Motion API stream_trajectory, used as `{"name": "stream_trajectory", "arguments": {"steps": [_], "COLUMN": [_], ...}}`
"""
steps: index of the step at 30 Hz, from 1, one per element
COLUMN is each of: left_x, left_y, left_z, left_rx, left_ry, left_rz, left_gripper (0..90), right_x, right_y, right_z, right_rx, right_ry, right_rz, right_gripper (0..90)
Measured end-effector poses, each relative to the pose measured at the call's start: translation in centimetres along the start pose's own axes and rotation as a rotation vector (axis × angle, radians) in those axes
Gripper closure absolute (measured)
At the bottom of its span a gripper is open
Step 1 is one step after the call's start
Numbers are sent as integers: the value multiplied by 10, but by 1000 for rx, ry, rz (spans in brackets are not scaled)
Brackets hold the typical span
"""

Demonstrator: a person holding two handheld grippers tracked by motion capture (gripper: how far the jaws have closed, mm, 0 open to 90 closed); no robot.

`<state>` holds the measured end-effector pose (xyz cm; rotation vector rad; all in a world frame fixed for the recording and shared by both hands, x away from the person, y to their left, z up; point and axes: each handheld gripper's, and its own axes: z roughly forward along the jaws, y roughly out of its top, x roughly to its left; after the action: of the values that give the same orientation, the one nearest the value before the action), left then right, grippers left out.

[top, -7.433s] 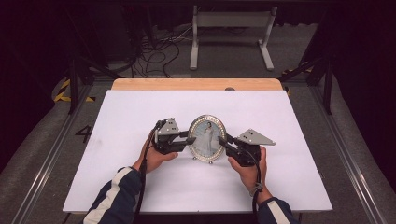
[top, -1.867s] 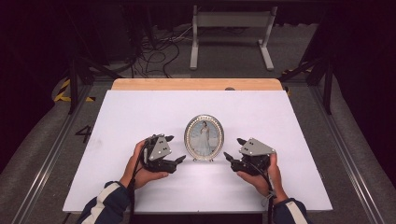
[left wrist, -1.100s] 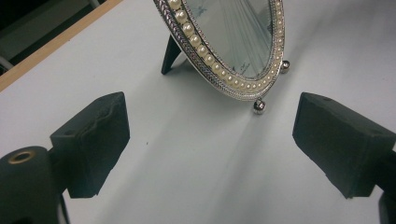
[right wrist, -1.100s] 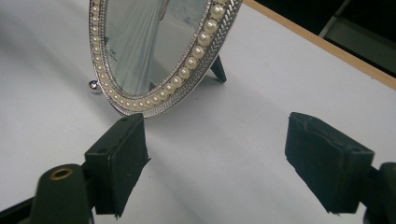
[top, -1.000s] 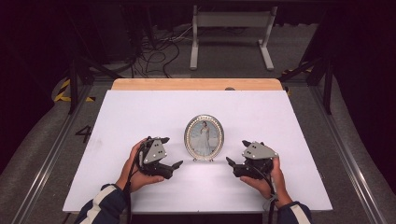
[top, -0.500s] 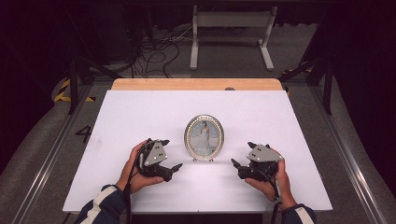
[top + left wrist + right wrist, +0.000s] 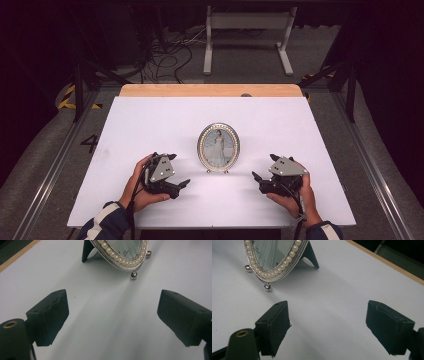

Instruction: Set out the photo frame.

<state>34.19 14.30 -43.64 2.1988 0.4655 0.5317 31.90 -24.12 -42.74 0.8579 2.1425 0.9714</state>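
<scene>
A: Report surface and surroundings.

B: I see a white table [image 7: 150,125] with a wooden far edge [image 7: 210,90]. Beyond it: dark floor, cables [image 7: 165,50] and a white stand [image 7: 247,35].

A: Tool state?

B: Left gripper [image 7: 182,184] and right gripper [image 7: 256,177]: jaws spread wide, holding nothing, resting low near the front edge.

A: Object position?

B: The oval picture frame [image 7: 218,147] stands upright mid-table, between both grippers, touching neither.

frame [image 7: 218,147] upright mid-table [image 7: 150,120]; grippers flanking, apart
</scene>
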Motion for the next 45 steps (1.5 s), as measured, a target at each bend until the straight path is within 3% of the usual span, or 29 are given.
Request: {"name": "stream_trajectory", "arguments": {"steps": [10,26,45], "left_x": [6,11,16], "left_y": [-16,-34,-61], "left_z": [-15,-32,-56], "left_rx": [14,27,77], "left_ry": [30,63,117], "left_rz": [-26,-35,-67], "left_gripper": [111,109,109], "right_x": [-6,-9,-13], "right_y": [-6,-18,-30], "right_z": [-7,-12,-19], "right_rx": [2,24,41], "right_ry": [-17,-40,-56], "right_rz": [5,-5,10], "right_gripper": [195,187,183]}}
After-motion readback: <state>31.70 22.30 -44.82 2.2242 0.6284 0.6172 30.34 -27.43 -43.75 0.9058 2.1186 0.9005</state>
